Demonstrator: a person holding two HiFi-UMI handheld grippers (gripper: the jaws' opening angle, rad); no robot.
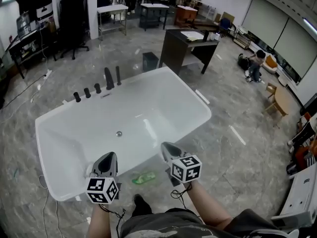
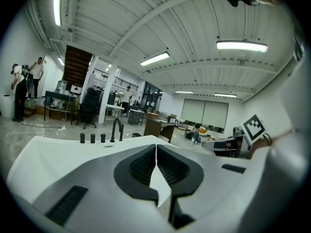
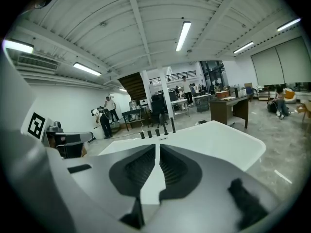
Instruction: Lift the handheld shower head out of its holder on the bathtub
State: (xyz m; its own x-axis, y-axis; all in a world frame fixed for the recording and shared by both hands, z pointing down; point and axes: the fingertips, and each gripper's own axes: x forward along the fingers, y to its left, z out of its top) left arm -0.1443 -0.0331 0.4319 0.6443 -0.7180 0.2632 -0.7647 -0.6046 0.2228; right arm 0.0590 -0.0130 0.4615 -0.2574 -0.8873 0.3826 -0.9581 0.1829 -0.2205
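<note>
Both sets of jaws shut, empty: left gripper (image 1: 109,157), right gripper (image 1: 167,150) at lower centre; shower head (image 1: 118,75) upright on bathtub (image 1: 143,78) far rim, upper left; we open one first, then pull straight up

No lettering, number, brand name or written sign could be read anywhere in the room. The only printed marks were black-and-white square markers. They stood on the faces of the left cube (image 1: 103,190), carried on the left claw (image 1: 109,155), and of the right cube (image 1: 186,168), carried on the right claw (image 1: 167,147). These markers showed block patterns only, with no letters or digits. Papers on the distant worktops were too small to read.
</note>
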